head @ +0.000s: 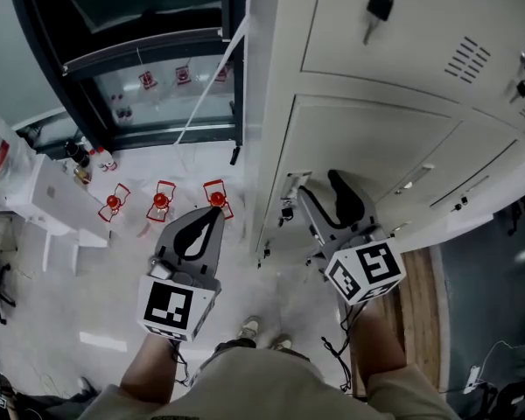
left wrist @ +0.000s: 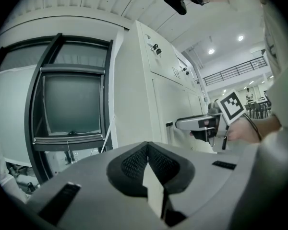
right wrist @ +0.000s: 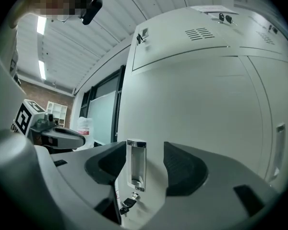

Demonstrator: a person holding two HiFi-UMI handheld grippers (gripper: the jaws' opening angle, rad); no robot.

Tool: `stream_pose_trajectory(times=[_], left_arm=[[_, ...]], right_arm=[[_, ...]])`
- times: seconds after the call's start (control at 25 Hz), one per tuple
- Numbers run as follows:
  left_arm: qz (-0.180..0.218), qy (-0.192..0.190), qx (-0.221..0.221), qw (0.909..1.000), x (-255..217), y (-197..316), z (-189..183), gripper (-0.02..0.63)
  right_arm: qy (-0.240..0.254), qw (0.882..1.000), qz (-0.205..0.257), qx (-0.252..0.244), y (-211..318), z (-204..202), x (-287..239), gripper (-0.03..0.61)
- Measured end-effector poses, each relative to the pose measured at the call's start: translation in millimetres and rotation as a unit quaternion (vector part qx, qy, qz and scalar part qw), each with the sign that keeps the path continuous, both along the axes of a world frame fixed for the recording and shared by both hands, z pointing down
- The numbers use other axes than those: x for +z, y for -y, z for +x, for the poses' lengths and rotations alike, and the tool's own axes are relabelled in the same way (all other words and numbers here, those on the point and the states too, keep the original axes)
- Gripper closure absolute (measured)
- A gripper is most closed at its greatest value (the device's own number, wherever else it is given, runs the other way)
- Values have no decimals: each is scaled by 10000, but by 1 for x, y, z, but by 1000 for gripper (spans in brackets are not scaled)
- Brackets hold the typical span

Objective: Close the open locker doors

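R gripper jaws apart, facing locker door, upright handle between; L gripper jaws together.

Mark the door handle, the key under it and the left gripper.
door handle (right wrist: 136, 164), right gripper view, middle of its recessed plate.
key (right wrist: 126, 205), right gripper view, its dark head.
left gripper (head: 215, 213), head view, between its closed fingertips.

locker door stands right before the right gripper; floor leftward lies open
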State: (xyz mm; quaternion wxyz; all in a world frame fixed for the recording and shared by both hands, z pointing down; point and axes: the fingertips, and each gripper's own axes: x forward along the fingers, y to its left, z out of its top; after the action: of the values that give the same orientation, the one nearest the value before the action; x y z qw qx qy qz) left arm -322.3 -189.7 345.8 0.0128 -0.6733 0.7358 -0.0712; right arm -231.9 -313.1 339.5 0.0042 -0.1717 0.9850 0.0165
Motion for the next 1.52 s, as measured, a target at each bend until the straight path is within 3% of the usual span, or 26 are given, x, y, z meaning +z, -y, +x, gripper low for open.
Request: stream_pose_trajectory(times=[0.4,0.52,1.04,1.32,1.52], left_arm=[[-42,46,56,10000,-2,8,-3,606],[50,93,128,9999,-11,9,4,606],[448,410,458,9971,-58,-2,59,606],[504,541,772,9943,-69,-4,99,606],[517,437,1140,9912,-66,-1,139,606]], right_arm=[[36,10000,-54,52,6,2,-2,361],[133,9999,-8,42,-1,14,-13,399],[725,9970,240,99,-47,101,-77,522],[709,9964,323,342,-66,154,-82,561],[622,9963,241,549,-72,188,-73,572]])
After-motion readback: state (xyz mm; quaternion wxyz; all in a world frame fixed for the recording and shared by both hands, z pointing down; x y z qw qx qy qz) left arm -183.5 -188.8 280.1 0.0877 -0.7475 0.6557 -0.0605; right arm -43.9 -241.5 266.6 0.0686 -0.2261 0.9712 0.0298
